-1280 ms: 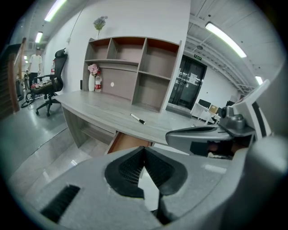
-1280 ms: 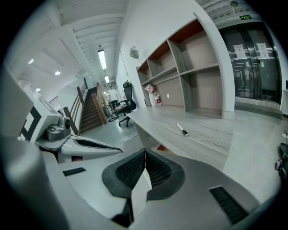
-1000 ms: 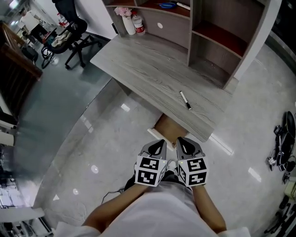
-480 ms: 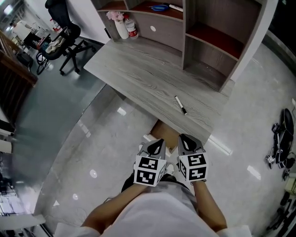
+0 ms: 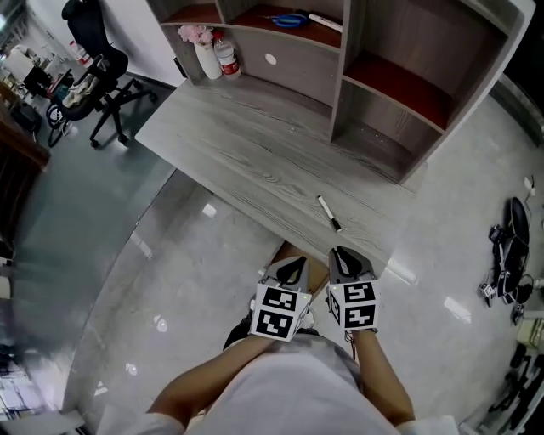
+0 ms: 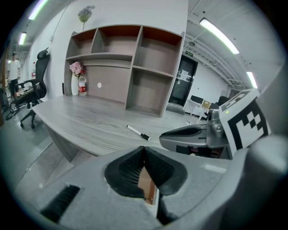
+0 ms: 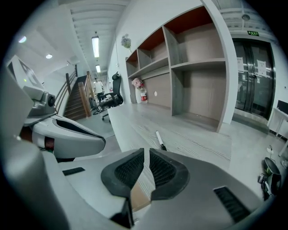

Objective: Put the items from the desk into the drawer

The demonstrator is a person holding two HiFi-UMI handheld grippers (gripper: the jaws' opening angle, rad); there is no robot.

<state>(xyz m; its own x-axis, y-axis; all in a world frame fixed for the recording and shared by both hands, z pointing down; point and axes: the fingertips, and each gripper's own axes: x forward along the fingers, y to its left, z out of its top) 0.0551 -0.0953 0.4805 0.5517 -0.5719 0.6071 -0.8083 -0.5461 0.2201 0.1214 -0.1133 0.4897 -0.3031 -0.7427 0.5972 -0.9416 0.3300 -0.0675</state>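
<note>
A black-and-white marker [image 5: 328, 213] lies on the grey wooden desk [image 5: 238, 144], near its front edge. It also shows in the left gripper view as the marker [image 6: 138, 133] and in the right gripper view as the marker [image 7: 159, 140]. My left gripper [image 5: 293, 270] and right gripper [image 5: 342, 259] hang side by side just in front of the desk edge, short of the marker. Both are shut with nothing between the pads. A tan-brown panel [image 5: 299, 253] shows under the desk edge between them; I cannot tell what it is.
A shelf unit [image 5: 382, 76] stands on the back of the desk, with a blue item [image 5: 291, 19] and another marker [image 5: 325, 22] in it. A flower vase [image 5: 198, 51] and bottle [image 5: 226, 56] stand at the far left corner. An office chair [image 5: 93, 68] is far left; cables [image 5: 506, 255] lie on the floor at right.
The person has stepped toward the desk, so both grippers now sit closer to its front edge and the marker. Both stayed shut.
</note>
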